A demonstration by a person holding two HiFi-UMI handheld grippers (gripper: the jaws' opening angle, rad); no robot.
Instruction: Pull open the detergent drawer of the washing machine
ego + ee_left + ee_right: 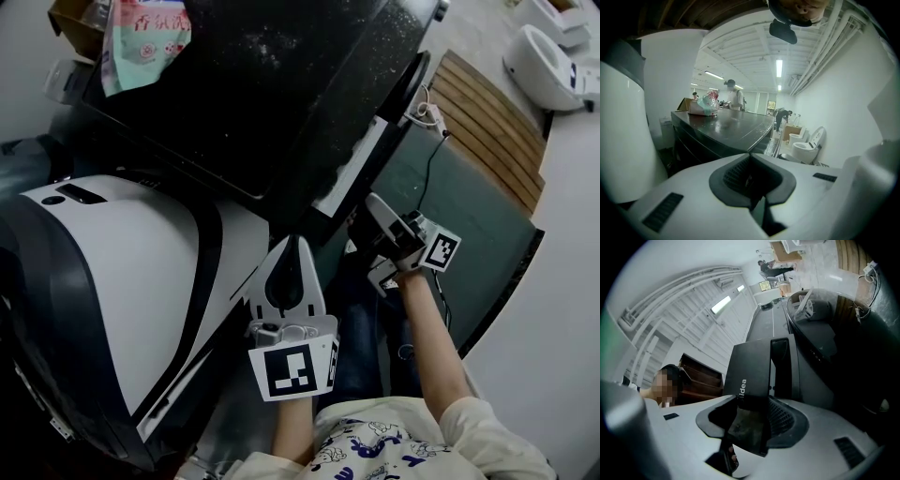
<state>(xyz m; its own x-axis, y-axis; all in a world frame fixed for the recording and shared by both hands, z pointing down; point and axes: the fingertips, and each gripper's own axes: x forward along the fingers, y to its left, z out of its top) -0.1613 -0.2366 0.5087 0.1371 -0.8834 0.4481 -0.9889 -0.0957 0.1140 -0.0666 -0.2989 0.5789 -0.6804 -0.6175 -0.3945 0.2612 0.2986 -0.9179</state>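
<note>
The washing machine (262, 94) has a dark glossy top and fills the upper middle of the head view. My right gripper (364, 234) is at its front corner, under a pale strip (352, 173) along the machine's front edge. In the right gripper view, the dark detergent drawer front (747, 376), with pale lettering, lies between the jaws of my right gripper (750, 423), which close on its edge. My left gripper (298, 246) hangs in front of the machine, fingertips together and holding nothing. In its own view, my left gripper (752, 180) looks across the machine's top (736, 124).
A large white and black rounded appliance (122, 281) stands close on the left. A printed bag (141, 37) lies on the machine's top. To the right are wooden slats (487, 122), a cable with a plug (431, 117) and a white toilet (548, 56). People stand far off (733, 96).
</note>
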